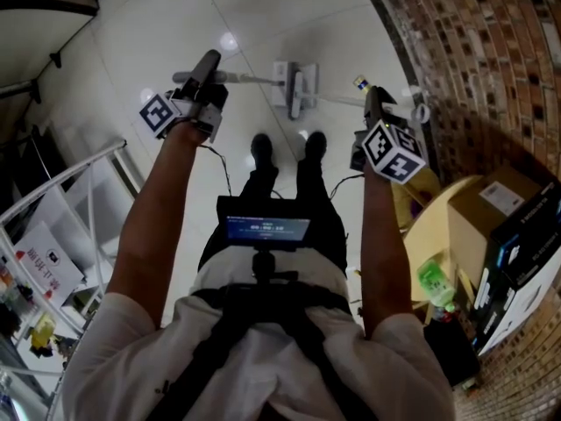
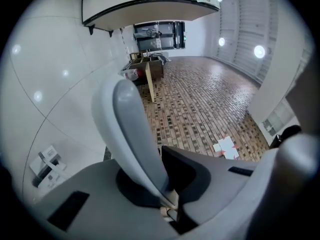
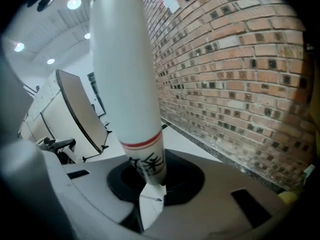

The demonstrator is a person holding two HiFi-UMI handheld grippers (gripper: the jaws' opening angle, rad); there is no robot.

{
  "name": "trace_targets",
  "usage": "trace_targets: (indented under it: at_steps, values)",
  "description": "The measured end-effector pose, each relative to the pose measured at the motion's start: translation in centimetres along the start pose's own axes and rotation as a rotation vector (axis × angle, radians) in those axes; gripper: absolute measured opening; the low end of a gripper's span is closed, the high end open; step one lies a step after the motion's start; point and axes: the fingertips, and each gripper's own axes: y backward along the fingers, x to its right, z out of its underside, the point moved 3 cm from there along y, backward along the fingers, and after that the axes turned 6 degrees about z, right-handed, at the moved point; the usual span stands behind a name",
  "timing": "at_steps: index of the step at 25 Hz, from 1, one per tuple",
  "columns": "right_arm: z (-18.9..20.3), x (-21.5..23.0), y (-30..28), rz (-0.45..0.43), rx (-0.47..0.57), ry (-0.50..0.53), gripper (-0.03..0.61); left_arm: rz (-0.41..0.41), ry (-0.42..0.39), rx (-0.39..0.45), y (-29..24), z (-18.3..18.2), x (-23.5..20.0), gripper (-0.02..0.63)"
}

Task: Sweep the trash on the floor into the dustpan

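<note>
Grey handle (image 2: 131,134) is clamped in the closed left gripper (image 2: 169,210). Right gripper (image 3: 149,201) grips a white pole (image 3: 125,84) with a red band, near the brick wall (image 3: 240,74).

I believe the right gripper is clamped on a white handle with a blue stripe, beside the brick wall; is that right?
Not quite: the stripe is red, not blue. The right gripper is clamped on a white handle with a red stripe, beside the brick wall, as the right gripper view shows.
</note>
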Motion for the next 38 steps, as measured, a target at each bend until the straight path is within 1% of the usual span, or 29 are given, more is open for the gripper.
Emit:
trace_targets:
  at_steps: [5,8,10,13,20,23,25,28,29,31,32,33,34,38]
  values:
    - [-2.5,1.1,1.7,-0.019,0.039,0.086,0.043,0.047,0.023,-0.032,-0.3,0.6,0.7,0.0]
    - [-5.0,2.5,2.5,-0.012,0.067,0.175,0.041,0.086,0.04,-0.048,-1.1,1.1,1.7,0.0]
    - [-6.9,3.6,2.6,-0.004,0.084,0.234,0.041,0.101,0.058,-0.044,-1.6,1.6,2.2,0.0]
    - [-9.7,6.5,1.8,0.018,0.104,0.301,0.041,0.118,0.068,-0.046,-2.9,3.1,2.8,0.0]
    - [-15.0,12.7,-2.6,0.073,0.106,0.478,0.04,0.099,0.057,-0.025,-5.1,5.8,3.6,0.0]
    - [-16.8,14.0,-4.1,0.071,0.146,0.5,0.04,0.089,0.053,-0.021,-5.2,6.6,3.8,0.0]
    - [-16.4,14.9,-5.3,0.077,0.151,0.495,0.04,0.083,0.052,-0.024,-5.0,7.2,3.8,0.0]
    - [-12.8,16.5,-7.2,0.104,0.098,0.465,0.041,0.073,0.055,-0.031,-4.5,8.0,3.8,0.0]
    - [-11.1,17.2,-7.7,0.12,0.066,0.434,0.043,0.071,0.058,-0.034,-4.3,8.1,3.7,0.0]
    - [-8.0,18.6,-8.0,0.155,0.016,0.315,0.043,0.069,0.065,-0.042,-3.8,8.4,3.7,0.0]
    - [-6.9,18.9,-7.9,0.163,0.004,0.25,0.044,0.067,0.07,-0.045,-3.6,8.6,3.7,0.0]
    - [-6.0,18.9,-7.6,0.164,-0.004,0.209,0.046,0.065,0.074,-0.048,-3.3,8.7,3.6,0.0]
    - [-5.3,18.6,-7.2,0.16,-0.012,0.201,0.046,0.062,0.076,-0.05,-3.1,8.8,3.5,0.0]
    - [-3.5,16.4,-6.3,0.144,-0.013,0.245,0.046,0.053,0.082,-0.048,-2.3,8.5,3.1,0.0]
